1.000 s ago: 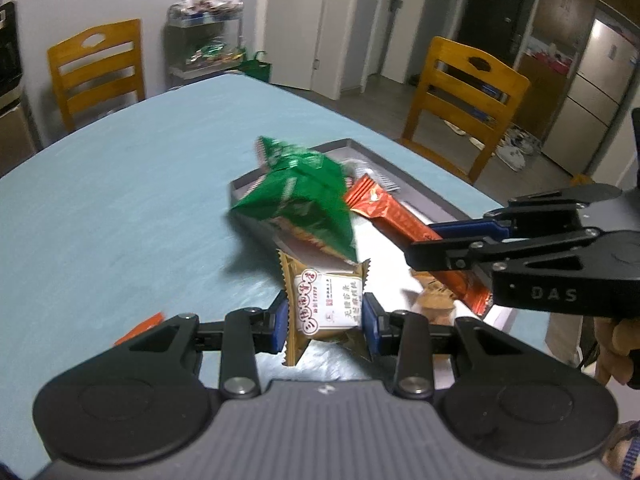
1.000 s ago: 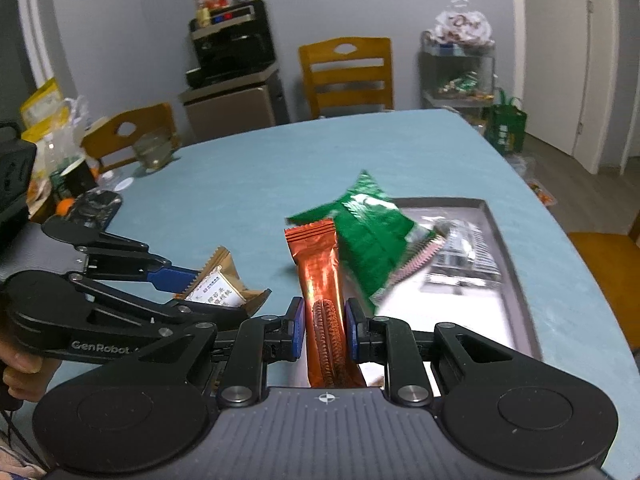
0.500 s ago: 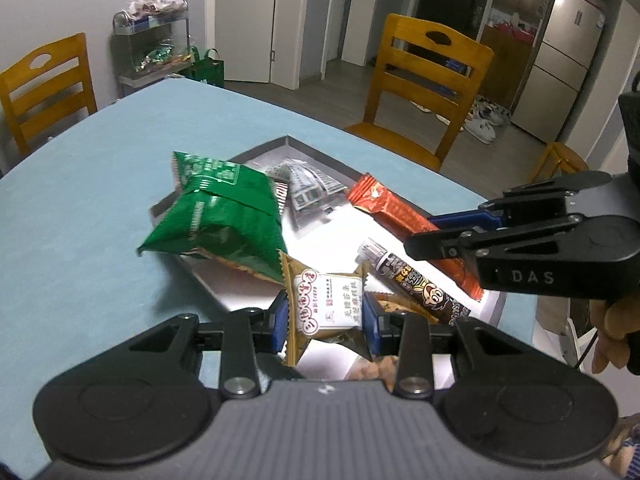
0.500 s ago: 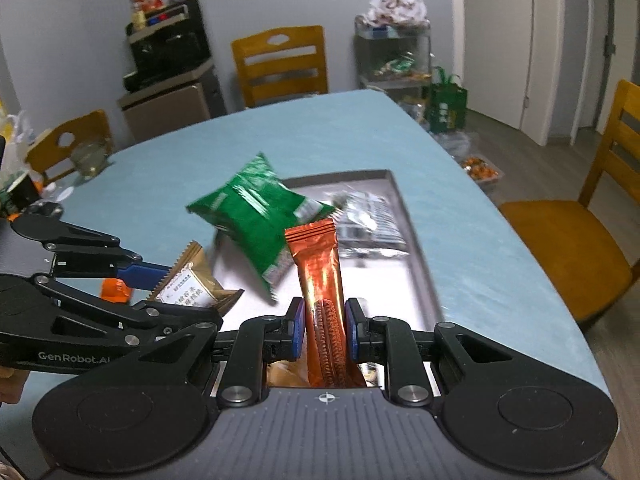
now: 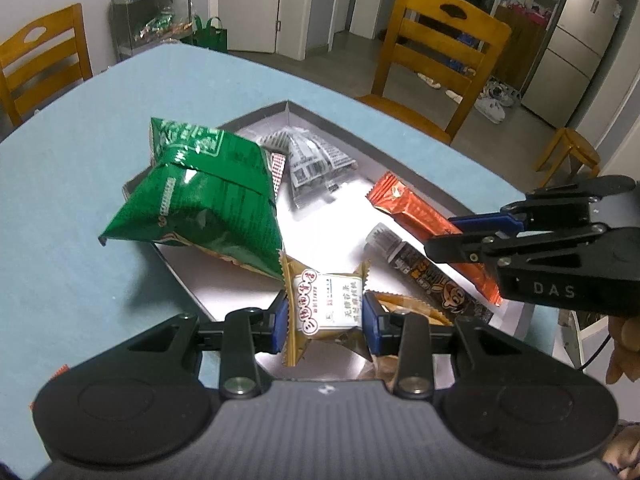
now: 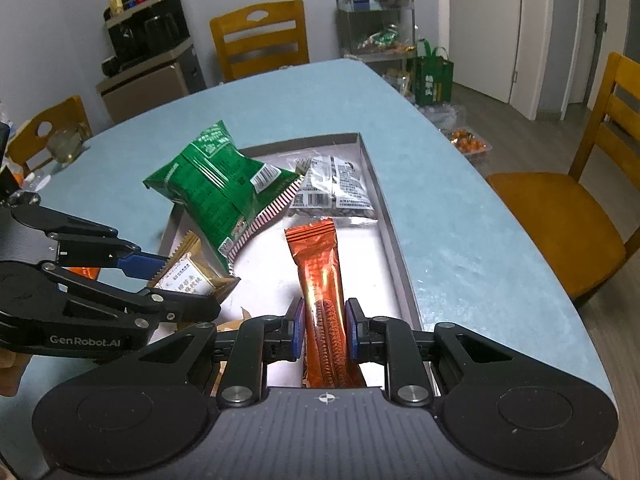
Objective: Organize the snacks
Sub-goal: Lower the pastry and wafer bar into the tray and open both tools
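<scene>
Snacks in grey tray (image 6: pixel 394 216): green bag (image 6: pixel 218 188), clear packet (image 6: pixel 334 186), dark bar (image 5: pixel 430 276).

Blue-clothed table (image 6: pixel 440 208) bears grey tray (image 6: pixel 394 236), glass jar (image 6: pixel 64 146).

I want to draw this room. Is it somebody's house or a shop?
Most likely a home's dining area: wooden chairs stand around a blue-covered table, a fridge stands past an open doorway, and shoes lie on the floor.
</scene>
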{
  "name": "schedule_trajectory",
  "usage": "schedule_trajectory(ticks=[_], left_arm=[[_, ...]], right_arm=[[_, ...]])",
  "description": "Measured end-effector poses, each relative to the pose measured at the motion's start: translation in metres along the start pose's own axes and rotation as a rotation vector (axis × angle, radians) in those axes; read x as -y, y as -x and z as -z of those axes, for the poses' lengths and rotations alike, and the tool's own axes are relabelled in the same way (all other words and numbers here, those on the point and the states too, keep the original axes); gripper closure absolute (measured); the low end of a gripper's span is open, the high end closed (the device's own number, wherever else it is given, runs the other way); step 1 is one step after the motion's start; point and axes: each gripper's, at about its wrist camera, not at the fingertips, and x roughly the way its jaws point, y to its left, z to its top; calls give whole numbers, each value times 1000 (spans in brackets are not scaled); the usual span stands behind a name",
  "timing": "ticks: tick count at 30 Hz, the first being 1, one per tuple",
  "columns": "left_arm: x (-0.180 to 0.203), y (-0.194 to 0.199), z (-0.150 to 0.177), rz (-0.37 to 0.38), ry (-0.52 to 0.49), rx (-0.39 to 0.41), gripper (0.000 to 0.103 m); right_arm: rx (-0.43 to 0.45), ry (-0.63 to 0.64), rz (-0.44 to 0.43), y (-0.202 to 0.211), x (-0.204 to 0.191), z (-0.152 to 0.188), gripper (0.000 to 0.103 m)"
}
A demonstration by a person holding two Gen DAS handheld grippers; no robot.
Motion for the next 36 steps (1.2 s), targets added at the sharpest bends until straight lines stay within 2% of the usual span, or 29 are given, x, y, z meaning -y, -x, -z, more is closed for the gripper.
schedule_trajectory(ticks=[21,27,28,30,33,36], left_arm=[[8,-35,1,-11,-25,-65,67],[10,-38,0,-11,-25,-68,60],[10,-38,0,-11,-25,-68,60],[10,-39,0,-14,-28,-70,60],[11,-39,0,-20,-32,-74,59],[12,-37,0,-24,-32,-65,52]], right_arm=[[-44,1,36,-16,2,3,80],[-45,-5,50,-16,2,3,79],[-46,-6,50,-16,2,2,77],[-44,-4,55,-16,2,2,68],[-41,-2,61,-16,1,1,64],[-38,0,60,-15,-1,0,60]])
